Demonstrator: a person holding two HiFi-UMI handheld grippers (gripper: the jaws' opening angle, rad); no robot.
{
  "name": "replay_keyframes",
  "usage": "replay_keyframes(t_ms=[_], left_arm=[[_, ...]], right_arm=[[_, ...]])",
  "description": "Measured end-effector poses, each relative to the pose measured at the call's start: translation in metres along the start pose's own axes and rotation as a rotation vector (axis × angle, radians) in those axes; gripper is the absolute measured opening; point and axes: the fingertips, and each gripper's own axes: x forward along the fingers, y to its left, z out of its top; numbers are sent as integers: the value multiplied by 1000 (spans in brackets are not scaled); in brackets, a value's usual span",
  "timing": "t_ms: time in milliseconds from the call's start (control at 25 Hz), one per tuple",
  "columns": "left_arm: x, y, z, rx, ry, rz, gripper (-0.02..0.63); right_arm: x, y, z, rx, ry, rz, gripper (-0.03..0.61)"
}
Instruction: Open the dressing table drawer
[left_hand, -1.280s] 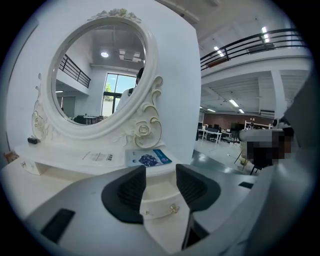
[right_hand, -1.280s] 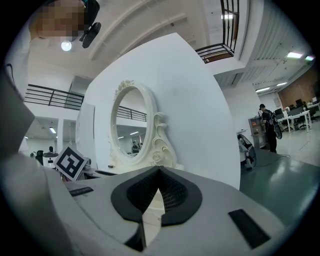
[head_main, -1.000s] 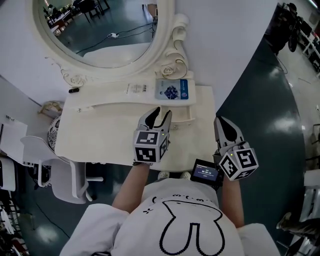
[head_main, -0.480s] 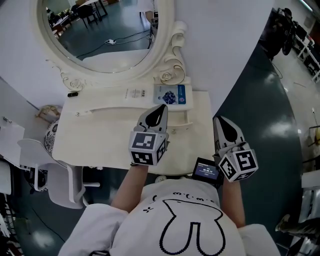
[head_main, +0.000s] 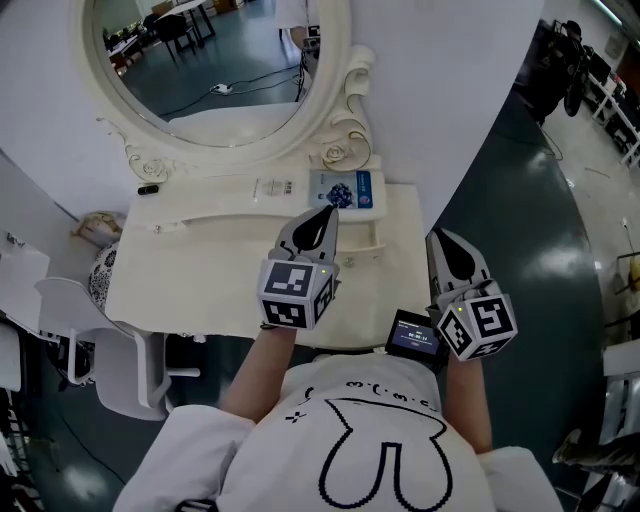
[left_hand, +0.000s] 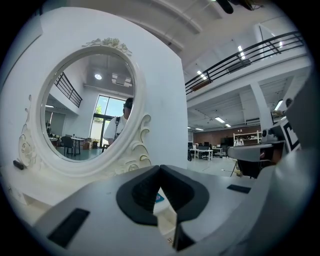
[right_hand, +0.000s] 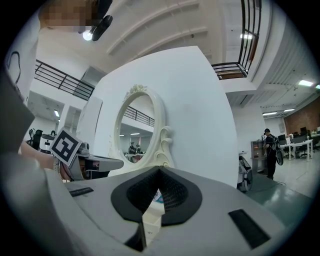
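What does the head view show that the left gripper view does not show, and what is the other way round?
Only the head view shows a white chair beside the dressing table and a small lit screen. Only the left gripper view shows a balcony railing and distant office desks. Both show the carved oval mirror and the left claw, whose jaws are together with nothing between them.
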Motion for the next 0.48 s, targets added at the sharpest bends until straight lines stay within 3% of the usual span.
replay_keyframes(t_ms=[480], left_arm=[[-6, 5, -1, 7, 5, -9, 20]], right_arm=[[5, 10, -2, -8, 7, 10, 17]])
